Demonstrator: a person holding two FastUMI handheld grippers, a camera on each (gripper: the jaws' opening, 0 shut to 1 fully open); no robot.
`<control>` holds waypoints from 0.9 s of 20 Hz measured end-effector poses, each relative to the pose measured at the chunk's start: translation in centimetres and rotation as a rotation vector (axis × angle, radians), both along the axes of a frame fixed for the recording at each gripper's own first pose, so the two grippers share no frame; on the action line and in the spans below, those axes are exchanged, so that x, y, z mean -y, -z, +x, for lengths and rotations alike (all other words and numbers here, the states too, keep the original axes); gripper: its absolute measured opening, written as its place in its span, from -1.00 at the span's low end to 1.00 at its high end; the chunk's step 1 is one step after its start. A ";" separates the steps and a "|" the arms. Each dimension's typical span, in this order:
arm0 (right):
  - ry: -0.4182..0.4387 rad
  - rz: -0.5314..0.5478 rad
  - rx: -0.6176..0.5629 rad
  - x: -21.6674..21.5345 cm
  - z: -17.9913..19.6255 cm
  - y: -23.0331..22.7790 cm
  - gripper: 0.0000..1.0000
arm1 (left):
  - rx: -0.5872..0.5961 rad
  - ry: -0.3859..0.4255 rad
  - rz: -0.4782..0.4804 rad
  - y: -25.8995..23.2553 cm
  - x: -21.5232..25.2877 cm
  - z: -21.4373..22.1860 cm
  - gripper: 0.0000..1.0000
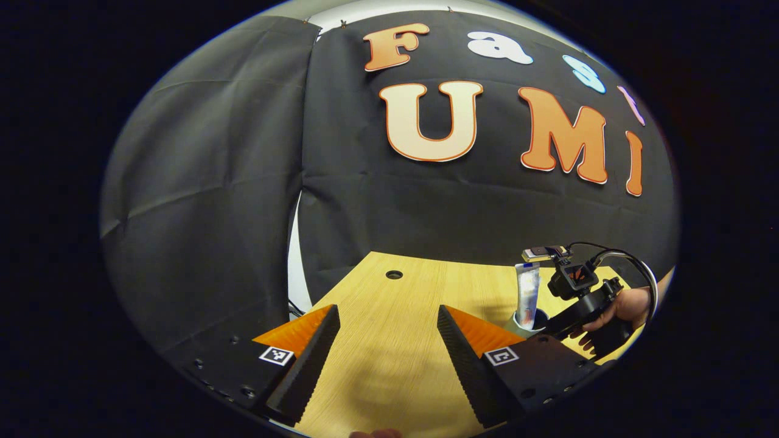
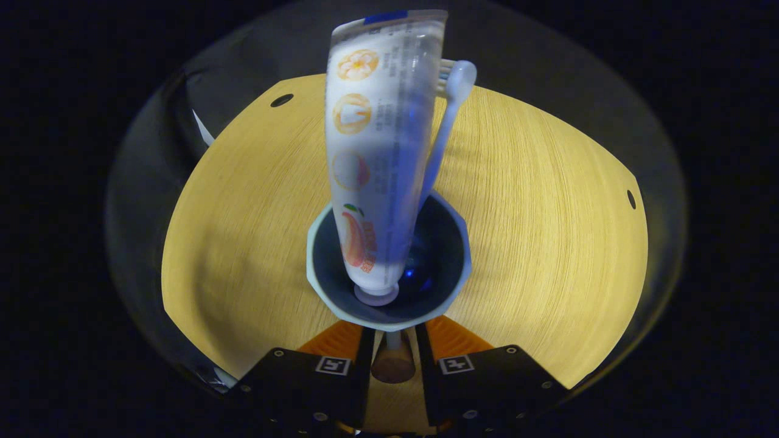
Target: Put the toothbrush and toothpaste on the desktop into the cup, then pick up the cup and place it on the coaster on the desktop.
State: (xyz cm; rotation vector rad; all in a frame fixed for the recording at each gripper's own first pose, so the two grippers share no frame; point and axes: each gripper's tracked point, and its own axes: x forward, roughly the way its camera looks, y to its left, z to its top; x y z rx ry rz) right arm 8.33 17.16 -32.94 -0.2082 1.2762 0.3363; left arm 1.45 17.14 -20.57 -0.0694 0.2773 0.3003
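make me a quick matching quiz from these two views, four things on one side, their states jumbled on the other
1 white toothpaste tube
2 white toothbrush
3 pale-rimmed dark cup
4 left hand-held gripper

a open above the light wooden desktop
b cap down in the cup
c holding two items
d bristle head up, behind the tube

Pairs: 1-b, 2-d, 3-c, 4-a
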 end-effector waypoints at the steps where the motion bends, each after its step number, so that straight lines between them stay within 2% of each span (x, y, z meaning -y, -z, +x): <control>1: 0.007 0.009 0.005 0.0 0.1 -0.2 -0.09 | 0.002 0.008 0.002 -0.1 0.1 0.1 0.95; 2: 0.011 0.012 0.011 0.1 0.0 -0.7 0.15 | 0.002 0.020 0.002 -0.2 0.5 0.3 0.95; 3: 0.024 0.024 0.019 0.1 0.0 -1.4 0.15 | 0.001 0.031 0.002 -0.2 0.9 0.5 0.95; 4: 0.039 0.042 0.023 0.2 -0.2 -2.0 0.35 | -0.001 0.042 0.000 -0.3 1.8 1.1 0.95; 6: 0.071 0.065 0.052 0.6 -0.2 -3.8 0.52 | -0.002 0.067 -0.005 -0.5 2.9 1.9 0.95; 11: 0.149 0.119 0.209 3.6 0.5 -10.6 0.56 | 0.028 0.161 -0.005 -2.4 7.2 4.1 0.95; 18: 0.245 0.117 0.599 11.5 3.2 -22.5 0.56 | 0.117 0.301 -0.028 -8.2 14.6 7.4 0.95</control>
